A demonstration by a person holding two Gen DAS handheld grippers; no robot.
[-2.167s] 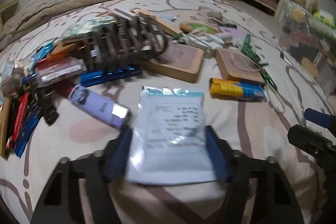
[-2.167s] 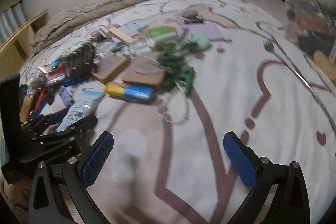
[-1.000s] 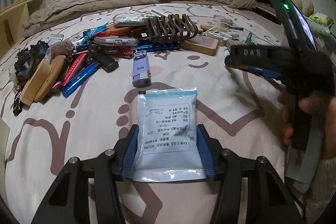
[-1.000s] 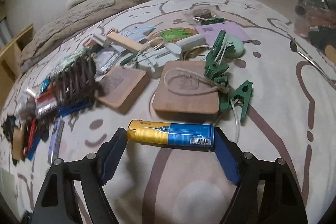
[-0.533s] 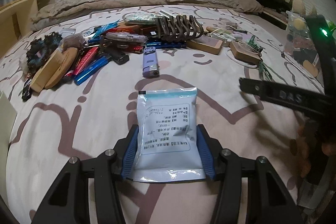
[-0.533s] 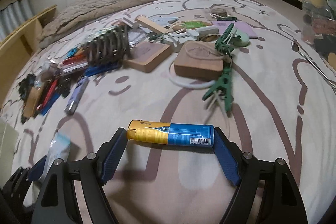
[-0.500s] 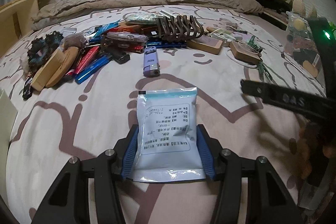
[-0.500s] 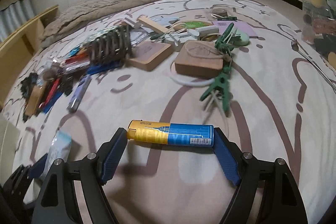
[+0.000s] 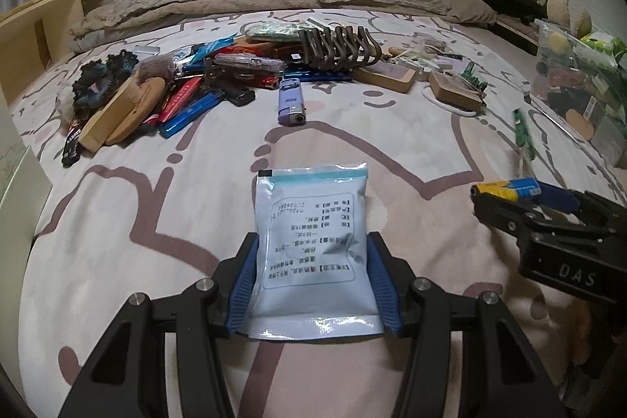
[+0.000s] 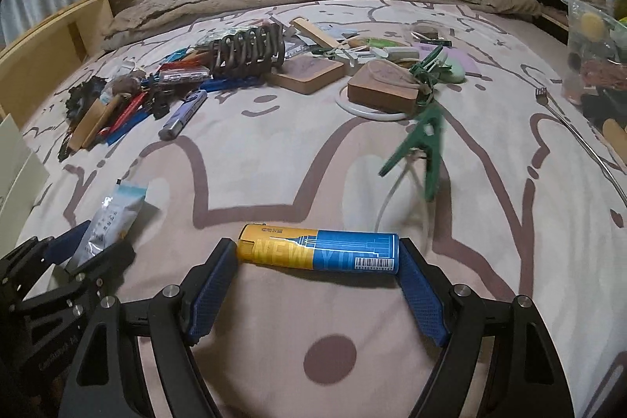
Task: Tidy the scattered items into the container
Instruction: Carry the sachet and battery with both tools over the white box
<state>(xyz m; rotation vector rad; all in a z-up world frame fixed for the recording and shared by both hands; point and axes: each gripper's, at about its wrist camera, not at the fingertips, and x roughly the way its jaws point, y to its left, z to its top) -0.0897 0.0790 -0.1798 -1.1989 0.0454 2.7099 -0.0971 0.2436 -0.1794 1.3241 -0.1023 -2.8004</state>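
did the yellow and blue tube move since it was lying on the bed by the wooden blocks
Yes. The yellow and blue tube is now clamped in the right gripper, lifted and carried toward the camera, away from the wooden block it lay beside.

A glossy pale-blue plastic sachet (image 9: 313,245) and a smooth, shiny yellow-and-blue printed cylinder (image 10: 319,253) contrast with the matt pink patterned cloth bedspread (image 10: 274,159), unvarnished-looking tan wooden blocks (image 10: 382,87) and ribbed blue gripper pads (image 9: 243,285).
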